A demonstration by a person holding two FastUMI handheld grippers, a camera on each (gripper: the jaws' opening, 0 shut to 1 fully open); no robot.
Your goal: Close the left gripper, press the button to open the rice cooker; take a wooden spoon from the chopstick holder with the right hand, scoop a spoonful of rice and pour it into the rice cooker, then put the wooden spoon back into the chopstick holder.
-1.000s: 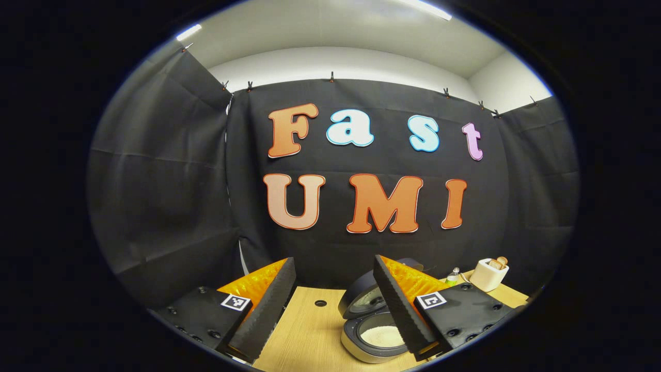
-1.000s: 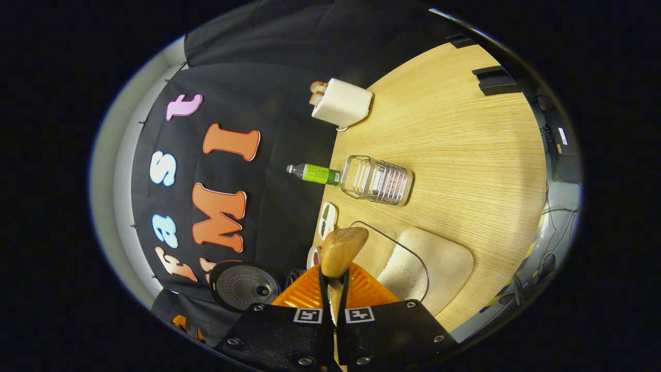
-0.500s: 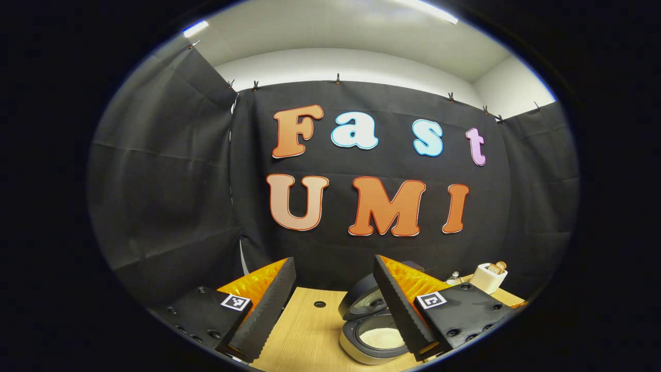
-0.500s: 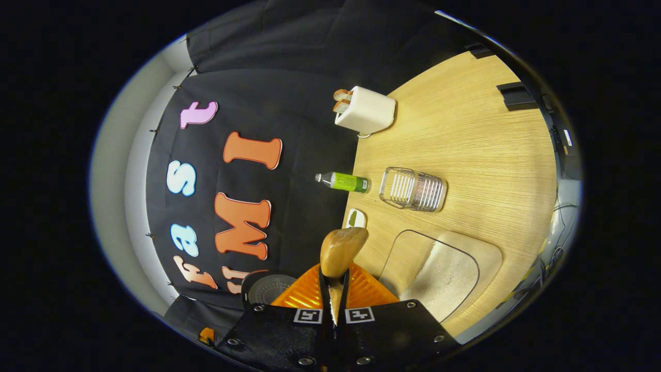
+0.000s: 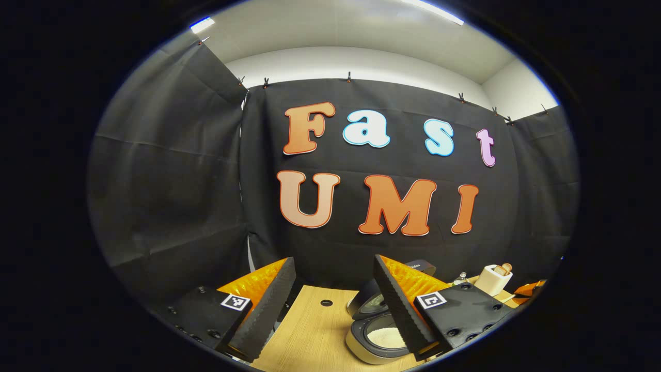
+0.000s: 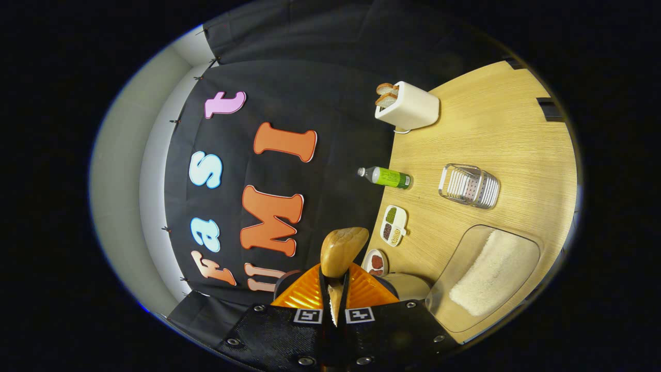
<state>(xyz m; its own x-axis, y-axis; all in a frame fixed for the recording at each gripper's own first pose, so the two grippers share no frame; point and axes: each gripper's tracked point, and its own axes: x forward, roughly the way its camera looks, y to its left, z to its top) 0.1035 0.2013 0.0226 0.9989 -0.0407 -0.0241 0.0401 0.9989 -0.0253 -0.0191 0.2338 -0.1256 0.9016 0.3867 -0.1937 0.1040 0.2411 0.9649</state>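
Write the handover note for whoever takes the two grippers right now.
Left gripper: open, holding nothing, above the table.
Right gripper: shut on the wooden spoon, its bowl pointing forward.
Rice cooker: lid up, white rice in its pot.
Rice container and wire chopstick holder sit on the table.
Done: cooker opened, spoon taken.
Left: return the spoon to the holder; whether the scoop was poured I cannot tell.

Two cameras on handheld grippers, both looking toward the booth's back wall.

The left gripper view sits low and level above the counter (image 5: 310, 330), facing the wall straight on, with the cooker (image 5: 374, 338) close below on the right. The right gripper view is rolled onto its side, so its counter (image 6: 480, 139) stands upright at the right. Both views take in the toaster (image 5: 493, 279) (image 6: 410, 107) and the bottle (image 5: 461, 279) (image 6: 387, 176).
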